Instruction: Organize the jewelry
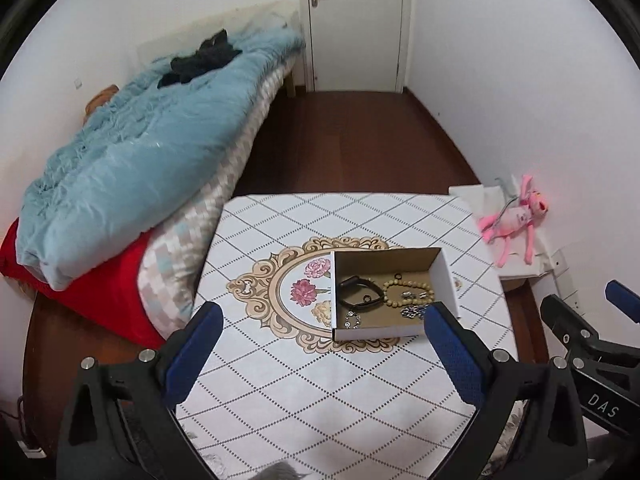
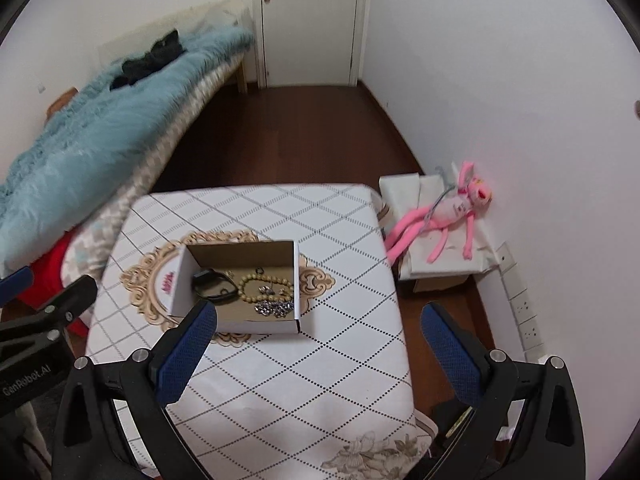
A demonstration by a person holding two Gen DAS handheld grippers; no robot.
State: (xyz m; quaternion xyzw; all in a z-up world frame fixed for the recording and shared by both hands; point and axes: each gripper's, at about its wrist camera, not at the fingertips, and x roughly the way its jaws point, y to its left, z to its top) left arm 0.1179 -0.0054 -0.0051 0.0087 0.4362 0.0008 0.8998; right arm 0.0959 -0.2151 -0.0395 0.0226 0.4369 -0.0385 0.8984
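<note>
A small white cardboard box (image 1: pixel 374 333) (image 2: pixel 240 325) stands open on the table (image 1: pixel 312 392) (image 2: pixel 280 380). Inside lie a black band (image 1: pixel 356 292) (image 2: pixel 212 282), a beige bead bracelet (image 1: pixel 404 286) (image 2: pixel 260 280), silver pieces (image 1: pixel 414 312) (image 2: pixel 276 307) and a small silver chain (image 1: pixel 353 319). My left gripper (image 1: pixel 320 316) is open and empty, above the table just short of the box. My right gripper (image 2: pixel 318 316) is open and empty, near the box's front right corner.
A bed with a blue blanket (image 1: pixel 132 156) (image 2: pixel 80 136) and red cover (image 1: pixel 108 292) borders the table's left. A pink plush toy (image 1: pixel 516 216) (image 2: pixel 444 212) lies on a white box (image 2: pixel 440 256) to the right, by the wall. A door (image 1: pixel 356 20) stands behind.
</note>
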